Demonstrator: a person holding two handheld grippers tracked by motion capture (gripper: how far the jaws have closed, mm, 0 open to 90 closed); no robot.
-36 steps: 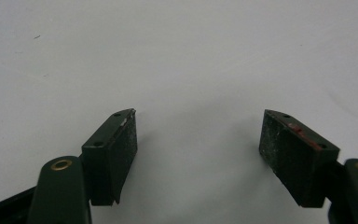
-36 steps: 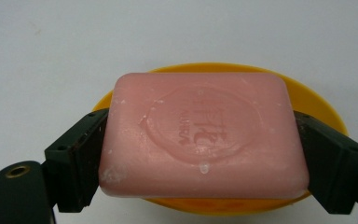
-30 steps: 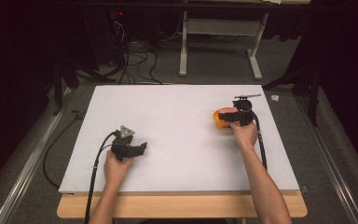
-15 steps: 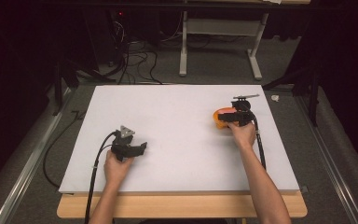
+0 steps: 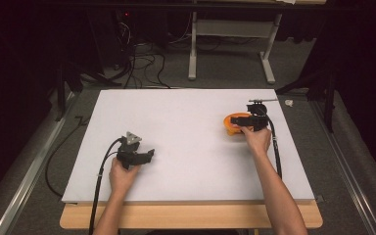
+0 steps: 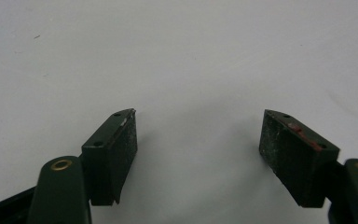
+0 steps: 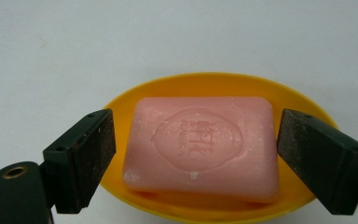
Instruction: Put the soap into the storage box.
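- a big white table (image 5: 186, 127).
- an orange dish (image 5: 231, 126) sits on its far right part.
- pink soap (image 7: 203, 144) lies in the dish.

We've got a pink soap bar (image 7: 200, 144) that looks waxy and smooth, with a pressed stamp in the middle and a few chalky white scuffs near the edges. It sits in a glossy yellow-orange plastic dish (image 7: 205, 84). The right gripper (image 7: 193, 154) has matt black plastic fingers (image 7: 81, 156) with rough, gritty pads. On the left gripper (image 6: 198, 149) the pads (image 6: 284, 154) look equally grainy, with reddish smears and little brass-coloured metal inserts. The bench (image 5: 176, 127) top is a matt white sheet over a pale wood edge.
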